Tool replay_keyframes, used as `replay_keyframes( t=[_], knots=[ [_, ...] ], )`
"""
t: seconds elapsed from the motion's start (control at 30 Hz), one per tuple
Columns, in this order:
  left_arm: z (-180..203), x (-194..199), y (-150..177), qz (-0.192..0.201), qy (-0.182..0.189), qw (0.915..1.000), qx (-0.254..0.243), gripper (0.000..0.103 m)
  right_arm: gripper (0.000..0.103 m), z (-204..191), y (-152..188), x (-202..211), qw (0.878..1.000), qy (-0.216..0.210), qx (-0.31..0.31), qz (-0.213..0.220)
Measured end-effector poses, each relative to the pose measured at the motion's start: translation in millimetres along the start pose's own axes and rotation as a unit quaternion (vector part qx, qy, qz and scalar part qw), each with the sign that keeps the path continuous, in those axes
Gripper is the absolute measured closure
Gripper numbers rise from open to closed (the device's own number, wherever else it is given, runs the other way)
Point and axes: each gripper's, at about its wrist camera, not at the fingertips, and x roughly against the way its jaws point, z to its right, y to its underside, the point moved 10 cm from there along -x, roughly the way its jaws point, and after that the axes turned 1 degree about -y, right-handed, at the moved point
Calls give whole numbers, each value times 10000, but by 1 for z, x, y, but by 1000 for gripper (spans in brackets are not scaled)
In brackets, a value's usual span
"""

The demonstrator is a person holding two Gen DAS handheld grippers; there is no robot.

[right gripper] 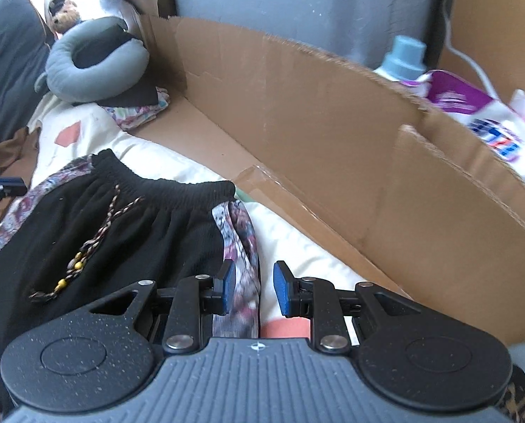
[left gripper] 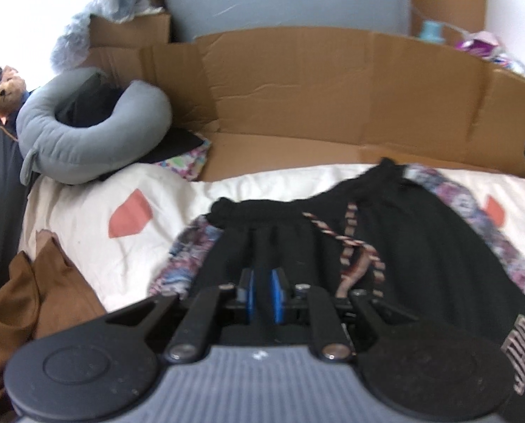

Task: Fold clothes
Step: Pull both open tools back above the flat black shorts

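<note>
- Left claw [left gripper: 262, 290]: blue pads stand close together with a narrow gap; black cloth shows in the gap, but whether the pads pinch it or merely hover above it cannot be told from the left wrist view.
- Right claw [right gripper: 251, 289]: pads set moderately apart, nothing pressed between them. Behind the gap lie the patterned side panel of the shorts and the bed sheet [right gripper: 297, 246]; no cloth appears lifted.
- Landmark for places: black shorts [left gripper: 385, 246], with elastic waistband [right gripper: 177, 185] and a braided, beaded drawstring [right gripper: 96, 236]. They lie spread flat on the cream sheet of the bed, waistband at the far end, patterned strips on both outer edges.
- Left claw sits over the near left part of the shorts; right claw over their near right edge.
- Judgement on progress: early. The shorts look laid out and smoothed, but no fold is visible. All folds, and any stacking, appear left to do.
- Beyond the shorts: a brown cardboard wall [right gripper: 315, 105] along the far side of the bed.
- Left of the shorts: a brown garment [left gripper: 33, 299] crumpled at the bed edge, not folded.
- Far left of the shorts: a grey neck pillow [left gripper: 86, 141] resting on what looks like folded patterned cloth [right gripper: 139, 112]; possibly finished items, uncertain.
- Far right, past the cardboard: a detergent bottle [right gripper: 401, 58].
</note>
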Motion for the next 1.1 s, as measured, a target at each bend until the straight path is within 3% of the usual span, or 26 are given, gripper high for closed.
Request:
replay_keyframes(
  t=[0.33,0.57,0.67,0.77,0.97,1.1],
  knots=[
    [63,81,32,101,415,9991,-48,89,73,12,54,93,9993,1,-270,252],
    [85,117,86,-229,839,9962,-2,85,73,11,106,129,9980,-10,-494,406],
    [92,132,103,-254,876,9958,-64,83,73,11,125,141,9975,128,-583,386],
    [101,151,114,-170,938,9954,-131,72,73,9,144,150,9973,338,-528,381],
    [118,165,137,-223,1267,9916,-128,70,74,7,190,148,9967,351,-664,317],
    [137,160,162,-428,1514,9869,-354,67,74,19,219,138,9912,384,-1237,279]
  ],
)
